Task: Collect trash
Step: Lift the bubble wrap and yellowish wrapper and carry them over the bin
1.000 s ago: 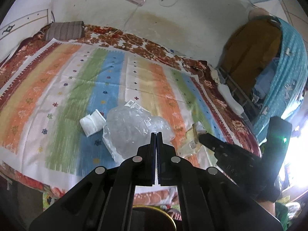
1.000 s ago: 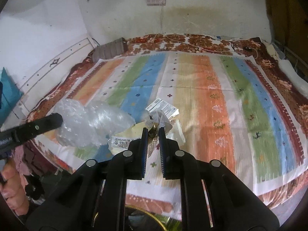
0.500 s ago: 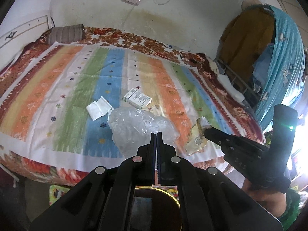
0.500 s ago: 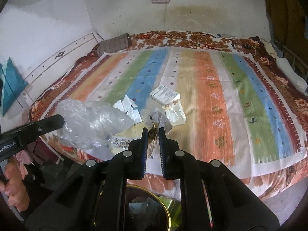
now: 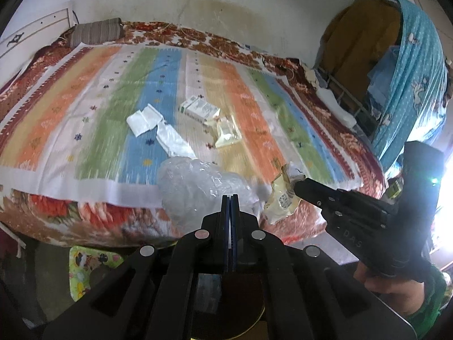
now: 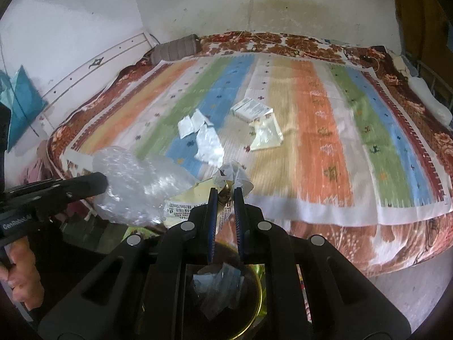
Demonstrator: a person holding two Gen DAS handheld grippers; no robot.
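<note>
Here, seen from the left wrist, the left gripper (image 5: pixel 230 198) has its jaws pressed together on a crumpled clear plastic bag (image 5: pixel 198 187), held off the near edge of the striped multicoloured bedspread (image 5: pixel 85 107). A white cardboard box (image 5: pixel 200 110) and white paper wrappers (image 5: pixel 144 120) lie mid-bed. From the right wrist, the right gripper (image 6: pixel 225 194) pinches a crumpled yellow-and-white wrapper (image 6: pixel 198 198) above a round gold-rimmed bin (image 6: pixel 256 306) holding scraps. A pale yellow pouch (image 6: pixel 266 134) rests beside the box.
</note>
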